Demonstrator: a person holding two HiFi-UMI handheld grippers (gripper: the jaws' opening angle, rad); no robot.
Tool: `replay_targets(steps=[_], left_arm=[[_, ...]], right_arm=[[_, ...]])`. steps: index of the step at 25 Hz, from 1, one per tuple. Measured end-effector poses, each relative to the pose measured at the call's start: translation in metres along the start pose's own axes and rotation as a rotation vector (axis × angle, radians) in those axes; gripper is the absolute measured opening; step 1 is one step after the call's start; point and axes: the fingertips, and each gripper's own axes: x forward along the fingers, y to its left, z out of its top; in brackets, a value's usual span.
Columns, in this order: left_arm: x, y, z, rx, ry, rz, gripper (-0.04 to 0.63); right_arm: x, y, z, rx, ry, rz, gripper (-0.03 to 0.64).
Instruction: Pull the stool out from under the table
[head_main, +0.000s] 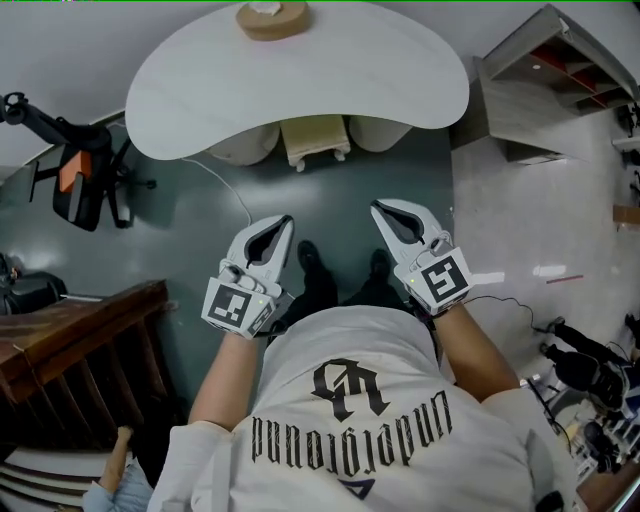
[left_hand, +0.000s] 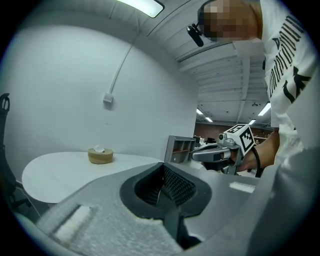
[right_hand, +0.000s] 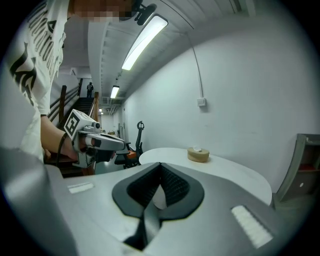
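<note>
**Head view, from above.** I hold the left gripper (head_main: 286, 222) and the right gripper (head_main: 377, 208) side by side in front of my chest, both pointing toward the table (head_main: 200, 90).

- **Left gripper:** its jaws are fully together. In the left gripper view the ribbed pads meet along one line with nothing between them, and they touch no object.
- **Right gripper:** its jaws are likewise pressed together and empty, as the right gripper view shows.
- **Position:** each gripper hangs in the air over the dark floor (head_main: 200, 230), near my shoes.

**The stool.** The stool (head_main: 316, 138) is pale yellow and stands tucked under the near edge of the white, kidney-shaped table. It sits between two pale rounded forms that I cannot identify. It is well apart from both grippers. Only its near part shows, because the tabletop hides the remainder.

**Surroundings.** On the far side of the table stands a round tan container (head_main: 271, 17) with something white at its top. A grey shelf unit (head_main: 540, 90) stands to the right of the table. A wooden railing (head_main: 85, 335) lies at my left.
</note>
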Motion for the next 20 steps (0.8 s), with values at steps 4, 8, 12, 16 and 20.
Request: replay_targets(steps=[4, 8, 12, 16, 20], left_arm=[[0.009, 0.034, -0.01, 0.004, 0.02, -0.052, 0.008], [0.024, 0.051, -0.027, 0.017, 0.045, -0.093, 0.008], [0.044, 0.063, -0.046, 0.019, 0.064, -0.085, 0.008], [0.064, 0.074, -0.067, 0.029, 0.06, -0.082, 0.008], [0.077, 0.087, -0.098, 0.031, 0.074, -0.061, 0.008]], right_arm=[[0.034, 0.001, 0.003, 0.007, -0.006, -0.042, 0.002], [0.048, -0.007, -0.009, 0.01, 0.012, -0.073, 0.002], [0.052, -0.026, -0.041, 0.051, 0.042, -0.078, 0.002], [0.06, -0.04, -0.08, 0.055, 0.087, -0.058, 0.002], [0.076, -0.041, -0.108, 0.066, 0.13, -0.023, 0.002]])
